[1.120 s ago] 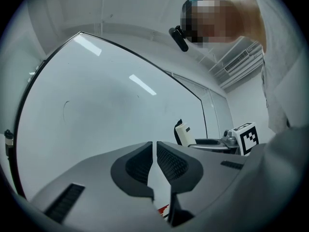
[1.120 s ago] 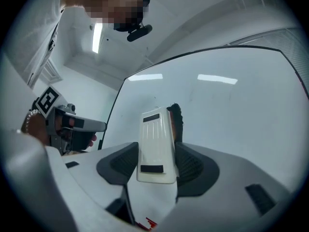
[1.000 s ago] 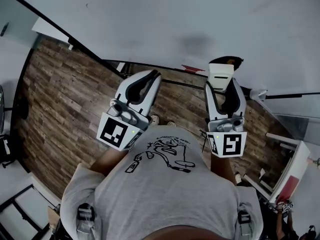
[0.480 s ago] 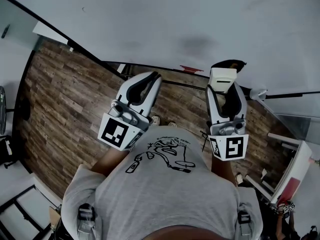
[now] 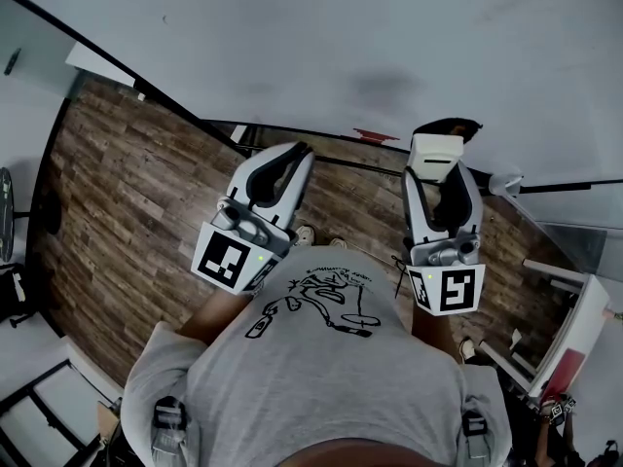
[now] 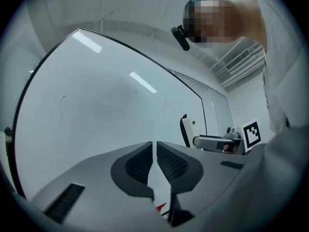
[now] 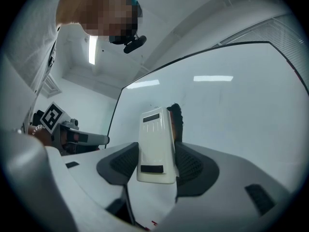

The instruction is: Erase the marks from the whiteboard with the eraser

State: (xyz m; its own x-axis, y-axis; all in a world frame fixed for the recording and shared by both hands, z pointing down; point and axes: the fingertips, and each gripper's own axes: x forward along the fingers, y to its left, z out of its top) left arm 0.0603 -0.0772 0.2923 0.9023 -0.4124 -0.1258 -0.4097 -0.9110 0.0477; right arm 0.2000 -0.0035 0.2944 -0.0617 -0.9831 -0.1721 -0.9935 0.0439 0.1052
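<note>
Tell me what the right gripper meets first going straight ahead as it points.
Probably the glossy white whiteboard, struck by the white plastic eraser with dark felt clamped in the right gripper; gap unclear.

Eraser (image 5: 433,150) sat between the 2 jaws of right gripper (image 5: 438,175), tip at whiteboard (image 5: 321,37), left gripper (image 5: 300,150) beside it on its left, floor (image 5: 127,193) below.

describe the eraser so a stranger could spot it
Find the big whiteboard across the top of the head view. Near its lower edge the right gripper clamps the eraser, a cream plastic block with a dark felt pad; the left gripper is empty.
</note>
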